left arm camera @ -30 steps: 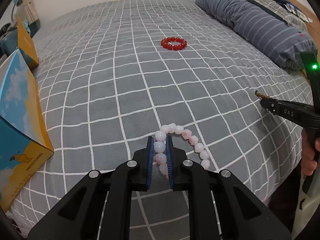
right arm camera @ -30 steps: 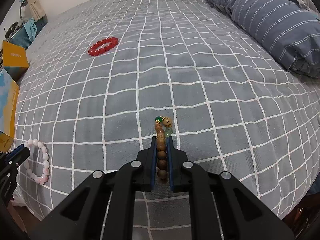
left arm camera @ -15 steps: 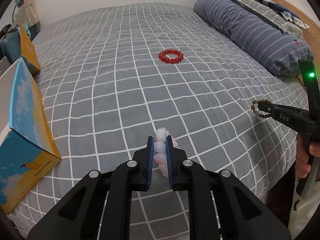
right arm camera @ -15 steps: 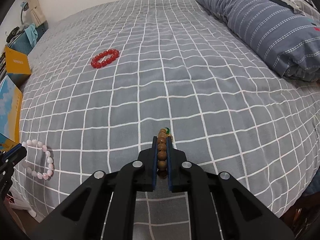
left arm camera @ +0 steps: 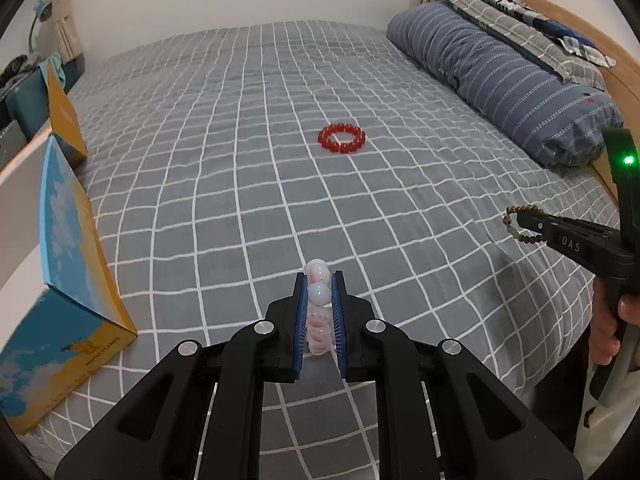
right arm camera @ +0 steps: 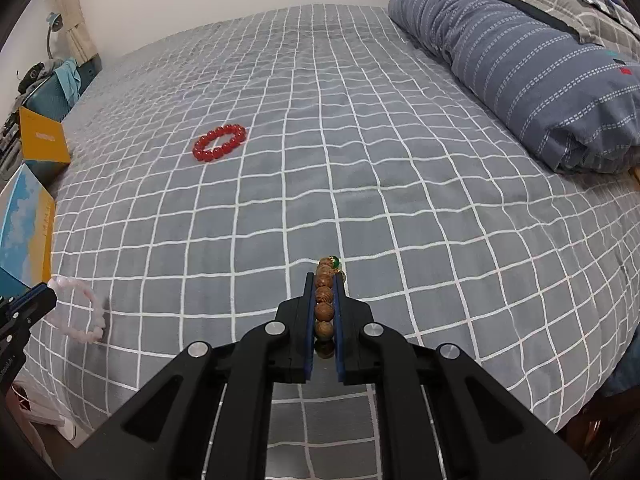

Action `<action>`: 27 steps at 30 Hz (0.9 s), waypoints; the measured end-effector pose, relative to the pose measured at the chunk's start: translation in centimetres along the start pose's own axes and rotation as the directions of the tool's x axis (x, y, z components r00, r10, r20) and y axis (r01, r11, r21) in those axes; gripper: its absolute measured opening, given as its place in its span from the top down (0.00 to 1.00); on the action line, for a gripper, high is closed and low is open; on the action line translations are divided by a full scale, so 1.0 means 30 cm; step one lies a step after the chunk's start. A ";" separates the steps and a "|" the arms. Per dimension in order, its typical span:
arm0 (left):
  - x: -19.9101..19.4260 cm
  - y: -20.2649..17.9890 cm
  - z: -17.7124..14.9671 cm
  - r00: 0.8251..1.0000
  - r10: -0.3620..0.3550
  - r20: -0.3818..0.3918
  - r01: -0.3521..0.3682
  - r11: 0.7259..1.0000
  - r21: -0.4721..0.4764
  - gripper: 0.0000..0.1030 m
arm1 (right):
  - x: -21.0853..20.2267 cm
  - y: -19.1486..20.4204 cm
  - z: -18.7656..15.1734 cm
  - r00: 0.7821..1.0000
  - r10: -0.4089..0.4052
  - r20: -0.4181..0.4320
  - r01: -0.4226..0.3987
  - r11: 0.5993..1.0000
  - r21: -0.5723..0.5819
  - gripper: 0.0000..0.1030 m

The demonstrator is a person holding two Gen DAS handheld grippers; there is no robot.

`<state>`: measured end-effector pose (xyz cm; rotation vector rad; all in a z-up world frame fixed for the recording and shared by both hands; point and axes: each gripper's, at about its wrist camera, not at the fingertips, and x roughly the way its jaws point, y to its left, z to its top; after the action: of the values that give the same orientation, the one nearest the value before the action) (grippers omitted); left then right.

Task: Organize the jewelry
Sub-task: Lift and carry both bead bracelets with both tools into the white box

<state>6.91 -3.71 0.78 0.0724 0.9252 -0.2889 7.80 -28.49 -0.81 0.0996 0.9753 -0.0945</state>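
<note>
My left gripper (left arm camera: 319,280) is shut on a pale pink bead bracelet (left arm camera: 319,294), which hangs clear of the bed; in the right wrist view the same pink bracelet (right arm camera: 86,312) dangles from the left gripper (right arm camera: 44,298) at the left edge. My right gripper (right arm camera: 324,280) is shut on a brown wooden bead bracelet (right arm camera: 324,304) with a green bead at its tip. In the left wrist view the right gripper (left arm camera: 520,222) holds that brown bracelet (left arm camera: 524,226) above the bed's right side. A red bead bracelet (left arm camera: 342,139) (right arm camera: 219,143) lies flat on the grey checked bedspread, far ahead.
A blue and yellow box (left arm camera: 60,280) with open flaps sits on the bed's left edge. A rolled blue striped duvet (right arm camera: 532,60) lies along the right. A person's hand (left arm camera: 612,320) grips the right tool's handle. Clutter and a lamp (right arm camera: 54,24) stand at the far left.
Both grippers have risen, lifting the pink bracelet and the brown bracelet off the bedspread. The pink bracelet's loop now hangs under the left fingers. The red bracelet has stayed put.
</note>
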 end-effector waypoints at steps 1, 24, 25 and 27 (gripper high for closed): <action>-0.004 0.001 0.005 1.000 0.001 0.003 -0.001 1.000 0.000 0.89 | -0.002 0.003 0.003 1.000 0.001 0.002 -0.001 1.000 -0.001 0.93; -0.158 0.167 0.129 0.991 0.094 0.091 -0.087 0.993 -0.082 0.89 | -0.066 0.230 0.135 0.993 0.098 0.059 -0.094 0.993 -0.070 0.93; -0.171 0.186 0.135 0.990 0.101 0.096 -0.093 0.991 -0.092 0.89 | -0.073 0.256 0.148 0.992 0.113 0.063 -0.108 0.991 -0.077 0.93; -0.194 0.222 0.148 0.988 0.115 0.104 -0.103 0.989 -0.109 0.89 | -0.089 0.308 0.171 0.989 0.133 0.072 -0.126 0.988 -0.094 0.93</action>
<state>8.90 3.11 7.69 0.0113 0.8217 -0.1416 11.67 -19.88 4.65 0.0761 0.8910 0.0641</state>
